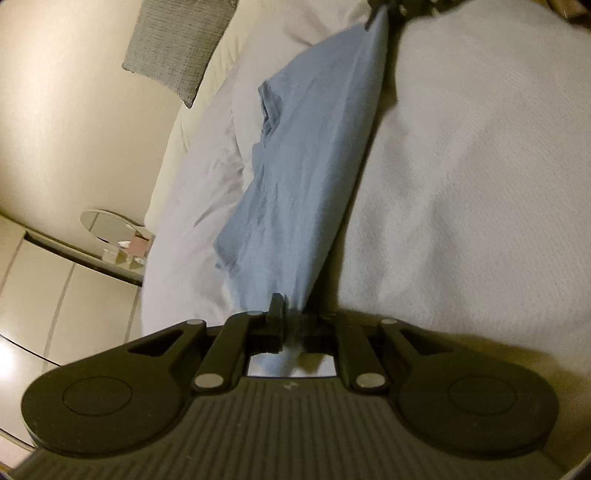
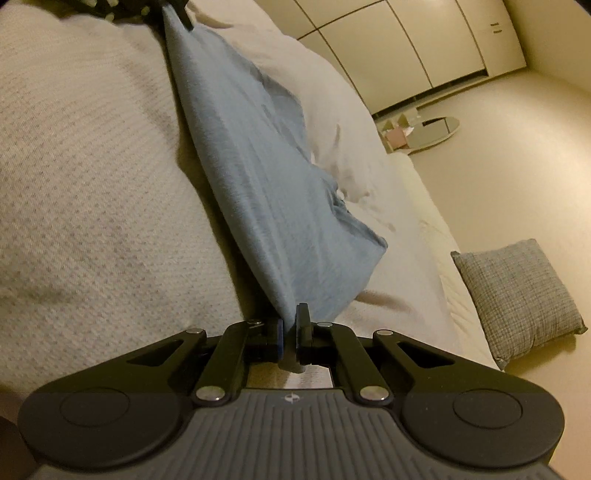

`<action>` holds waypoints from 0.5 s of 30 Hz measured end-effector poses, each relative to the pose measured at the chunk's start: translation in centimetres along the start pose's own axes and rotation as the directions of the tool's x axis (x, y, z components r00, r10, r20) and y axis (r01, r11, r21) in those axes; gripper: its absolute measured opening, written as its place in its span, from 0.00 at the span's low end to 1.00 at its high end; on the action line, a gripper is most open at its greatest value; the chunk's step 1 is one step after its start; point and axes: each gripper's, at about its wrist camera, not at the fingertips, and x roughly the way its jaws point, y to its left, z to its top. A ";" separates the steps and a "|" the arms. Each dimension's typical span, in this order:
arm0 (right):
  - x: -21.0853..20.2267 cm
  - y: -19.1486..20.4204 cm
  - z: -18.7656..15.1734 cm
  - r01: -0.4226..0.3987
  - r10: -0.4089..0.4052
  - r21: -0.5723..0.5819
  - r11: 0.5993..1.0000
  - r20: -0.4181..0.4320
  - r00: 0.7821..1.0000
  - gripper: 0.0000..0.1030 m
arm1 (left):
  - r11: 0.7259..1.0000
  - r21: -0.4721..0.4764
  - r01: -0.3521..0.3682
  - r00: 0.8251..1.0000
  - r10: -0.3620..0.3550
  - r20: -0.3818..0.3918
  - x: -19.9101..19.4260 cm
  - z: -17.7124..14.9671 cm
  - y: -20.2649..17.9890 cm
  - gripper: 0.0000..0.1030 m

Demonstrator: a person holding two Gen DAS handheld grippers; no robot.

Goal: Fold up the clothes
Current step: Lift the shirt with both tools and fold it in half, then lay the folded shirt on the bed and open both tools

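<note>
Home bedroom: bed with white bedding, grey cushion lower right, wardrobe doors top right.

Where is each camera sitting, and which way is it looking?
Left wrist: sits on the left gripper, looking along the stretched blue cloth to the right gripper; its own jaws show, shut on the cloth.
Right wrist: sits on the right gripper, looking back along the cloth to the left gripper; its jaws also pinch it.
Shared: the cloth, white bedding, grey cushion, round mirror.
</note>
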 end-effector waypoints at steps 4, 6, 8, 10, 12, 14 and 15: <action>0.0 0.2 0.0 -0.002 0.002 -0.011 1.000 -0.006 1.000 0.03 | 1.000 -0.021 -0.013 0.998 0.012 -0.060 -0.8 -1.3 0.2 0.09; -0.7 0.3 -0.1 -0.002 0.002 0.011 1.000 -0.009 1.000 0.04 | 0.999 -0.045 -0.020 0.996 0.016 -0.084 -1.3 -2.0 0.5 0.09; -1.3 0.3 -0.3 0.001 0.000 0.032 0.999 -0.010 1.000 0.07 | 0.997 -0.076 -0.027 0.995 0.020 -0.099 -2.1 -2.5 0.8 0.09; -1.8 0.2 -0.5 0.005 -0.004 0.063 0.998 -0.011 1.000 0.11 | 0.993 -0.110 -0.034 0.994 0.022 -0.107 -2.9 -2.8 1.2 0.09; -2.5 0.0 -1.0 0.013 -0.011 0.100 0.995 -0.021 1.000 0.16 | 0.984 -0.174 -0.030 0.995 0.013 -0.100 -3.7 -2.7 2.1 0.09; -3.6 -0.3 -1.7 0.028 -0.020 0.167 0.986 -0.049 0.999 0.17 | 0.967 -0.253 -0.030 0.997 0.010 -0.079 -4.4 -2.4 3.2 0.09; -4.2 -0.5 -2.0 0.036 -0.023 0.201 0.979 -0.064 0.998 0.17 | 0.955 -0.296 -0.026 0.998 0.007 -0.066 -4.7 -2.1 3.8 0.10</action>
